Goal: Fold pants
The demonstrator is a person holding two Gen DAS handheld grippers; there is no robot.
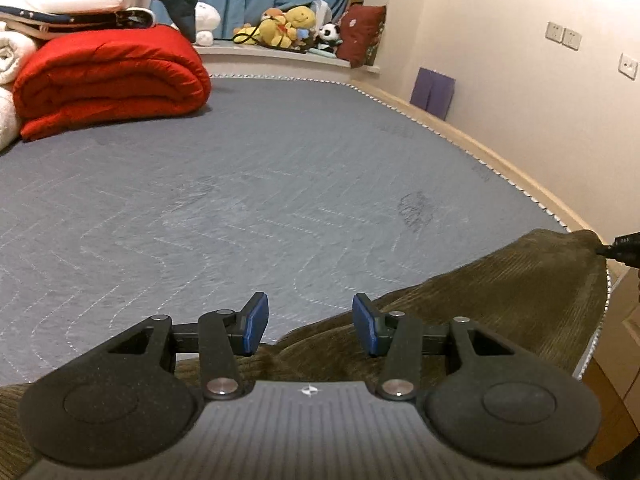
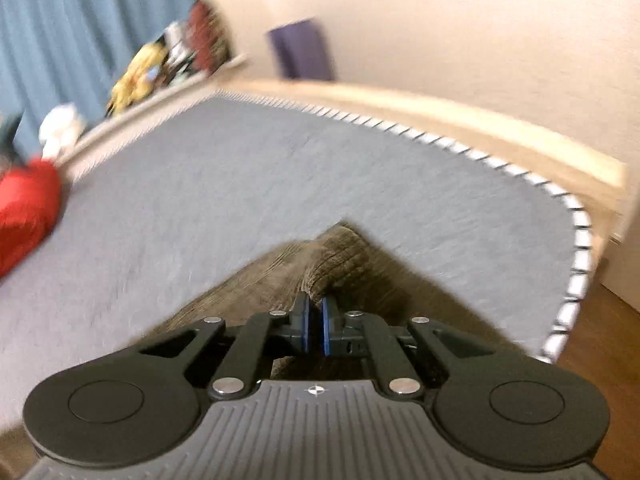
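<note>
Olive-brown corduroy pants (image 1: 500, 292) lie on the grey quilted mattress (image 1: 240, 200) near its front right corner. My left gripper (image 1: 310, 326) is open and empty, just above the near edge of the pants. My right gripper (image 2: 315, 326) is shut on a raised fold of the pants (image 2: 332, 256); that view is motion-blurred. In the left wrist view the right gripper's tip (image 1: 624, 248) shows at the far right, pinching the pants' corner.
A folded red quilt (image 1: 112, 80) and white bedding (image 1: 12, 52) sit at the far left of the mattress. Plush toys (image 1: 288, 26) line the sill by blue curtains. The wooden bed frame (image 1: 520, 172) and wall run along the right.
</note>
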